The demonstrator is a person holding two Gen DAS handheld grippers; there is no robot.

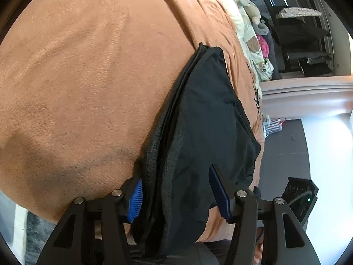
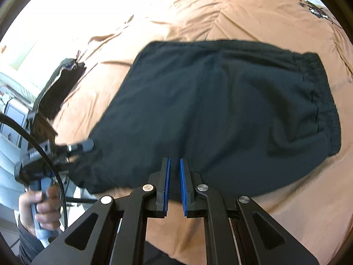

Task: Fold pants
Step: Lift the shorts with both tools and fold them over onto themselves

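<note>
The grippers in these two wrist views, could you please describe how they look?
Both the left gripper and right gripper have black angular link arms with silver pivot pins and blue ribbed pads. In the right wrist view, the left gripper's handle is grey-blue, with a black cable looping past it.

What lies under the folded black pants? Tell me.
The pants lie on an orange-brown blanket, which shows all around them. The patch directly beneath is covered, so anything there cannot be seen.
</note>
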